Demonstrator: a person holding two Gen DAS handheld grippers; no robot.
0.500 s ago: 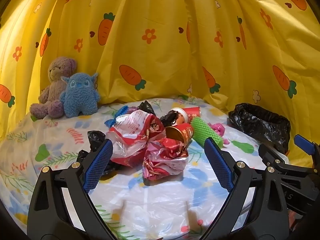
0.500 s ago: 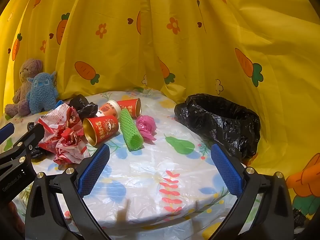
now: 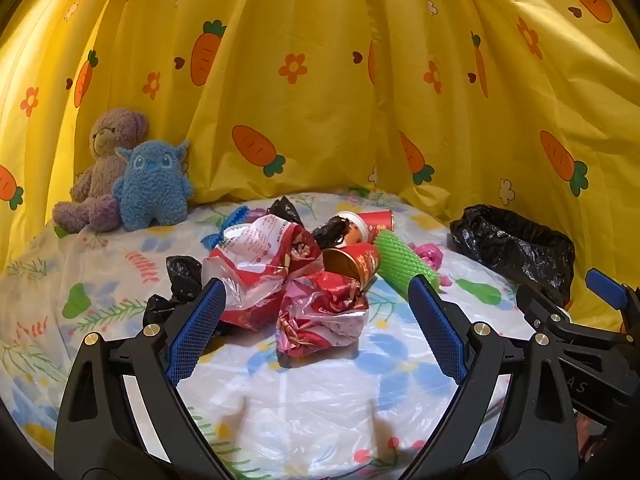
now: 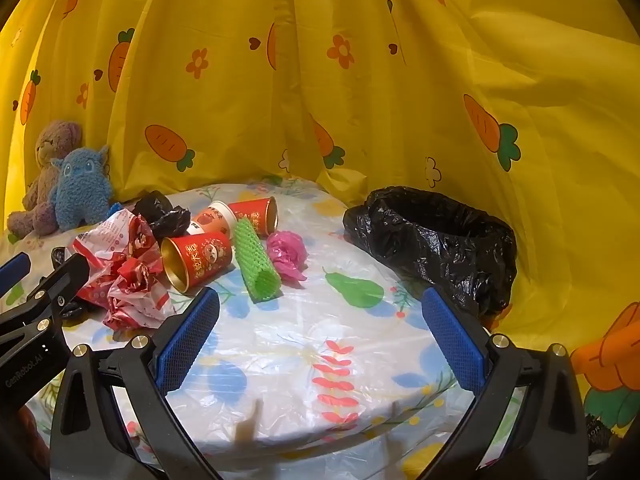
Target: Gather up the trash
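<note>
In the left wrist view, at the left edge, a purple teddy bear (image 3: pixel 102 170) sits against the yellow carrot-print curtain (image 3: pixel 320 80), its right side hidden behind a blue plush monster (image 3: pixel 152 184). Low in the frame the left gripper (image 3: pixel 316 328) stands wide, its blue pads holding nothing. The left pad covers part of a crumpled black plastic scrap (image 3: pixel 182 276), whose lower end is hard to make out. Between the pads, at centre frame, lies the trash pile: a large red-and-white wrapper (image 3: pixel 260 264), with a smaller crumpled red wrapper (image 3: pixel 320 316) in front of it. A blue scrap (image 3: pixel 232 220) peeks out behind the pile, mostly hidden. Just right of centre a red paper cup (image 3: pixel 356 264) lies on its side, its gold mouth toward the camera, touching a green foam mesh sleeve (image 3: pixel 400 260). Behind them are two more cups, partly covered by another black scrap. A pink crumpled piece (image 3: pixel 430 252) is mostly hidden behind the sleeve. At the right, the black trash bag (image 3: pixel 516 248) stands open at the edge of the table (image 3: pixel 312 412). The right gripper's arm crosses the lower right corner.

In the right wrist view, the left gripper cuts in at the left edge, over the wrappers. The right gripper (image 4: pixel 320 336) is also spread wide and empty, above bare tablecloth. The trash bag fills the right middle; its inside is dark and cannot be read.
</note>
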